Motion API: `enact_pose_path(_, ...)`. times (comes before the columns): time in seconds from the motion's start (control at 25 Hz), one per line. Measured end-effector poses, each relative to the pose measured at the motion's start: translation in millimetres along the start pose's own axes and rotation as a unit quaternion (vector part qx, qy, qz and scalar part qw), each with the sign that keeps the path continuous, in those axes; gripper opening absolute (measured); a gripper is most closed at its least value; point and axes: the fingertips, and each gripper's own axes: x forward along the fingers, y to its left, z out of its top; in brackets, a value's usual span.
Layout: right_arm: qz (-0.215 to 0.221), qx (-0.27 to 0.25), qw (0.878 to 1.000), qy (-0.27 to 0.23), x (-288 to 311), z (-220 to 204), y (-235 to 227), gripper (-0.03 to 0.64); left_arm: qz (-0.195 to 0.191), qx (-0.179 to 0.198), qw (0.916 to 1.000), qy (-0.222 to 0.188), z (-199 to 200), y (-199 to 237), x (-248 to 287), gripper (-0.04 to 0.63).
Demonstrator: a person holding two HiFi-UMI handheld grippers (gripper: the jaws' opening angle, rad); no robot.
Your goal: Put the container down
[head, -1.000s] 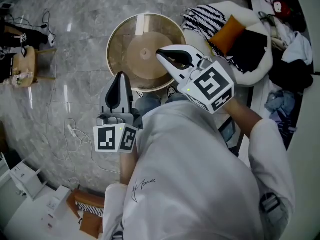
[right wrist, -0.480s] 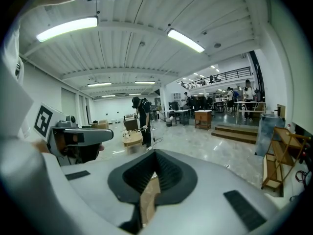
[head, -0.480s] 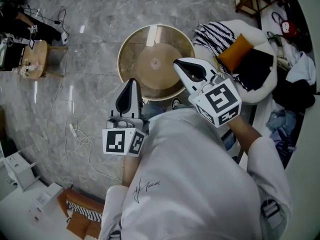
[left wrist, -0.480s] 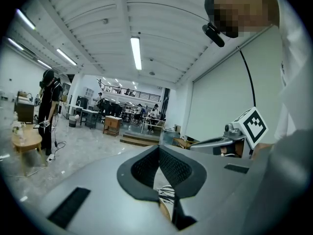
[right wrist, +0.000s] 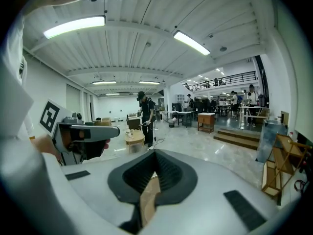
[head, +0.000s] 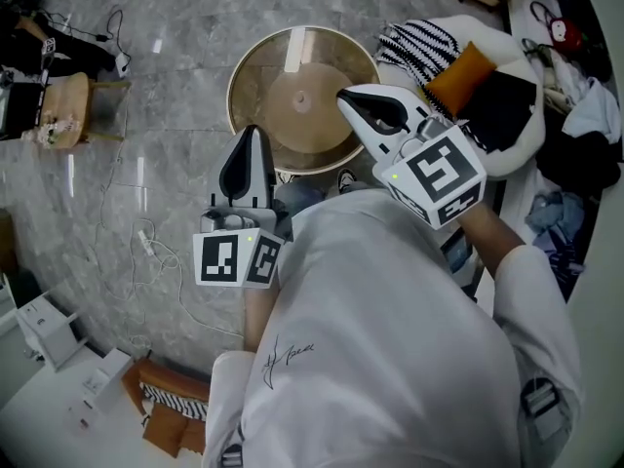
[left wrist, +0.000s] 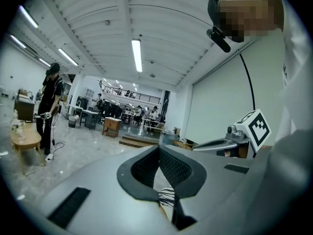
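Note:
My left gripper [head: 253, 136] is shut with nothing between its jaws and points toward the near rim of a round glass-topped table [head: 255, 71]. My right gripper [head: 344, 97] is also shut and empty; it hangs over the table's right side. In the left gripper view the pads [left wrist: 166, 166] meet at the tip, and the right gripper [left wrist: 230, 140] shows beside it. In the right gripper view the jaws are closed [right wrist: 155, 154] and the left gripper [right wrist: 88, 131] shows at the left. I see no container in any view.
A white seat [head: 517, 139] piled with striped, orange and black fabric stands right of the table. Cables [head: 146, 252] trail over the marble floor at the left, near a small wooden stool [head: 60, 115]. A person [left wrist: 49, 106] stands in the hall beyond.
The head view has shifted slightly. Both grippers stay shut and keep about the same place by the round table.

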Motion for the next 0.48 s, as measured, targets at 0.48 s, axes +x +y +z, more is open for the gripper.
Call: enact_pose_path(0.48, 0.018, 0.001, 1.000, 0.012, -7.1, -17.8, 12.4, 0.012, 0.009, 0.038, 0.9988, 0.028, -21.0, -22.2, -7.1, 0.017)
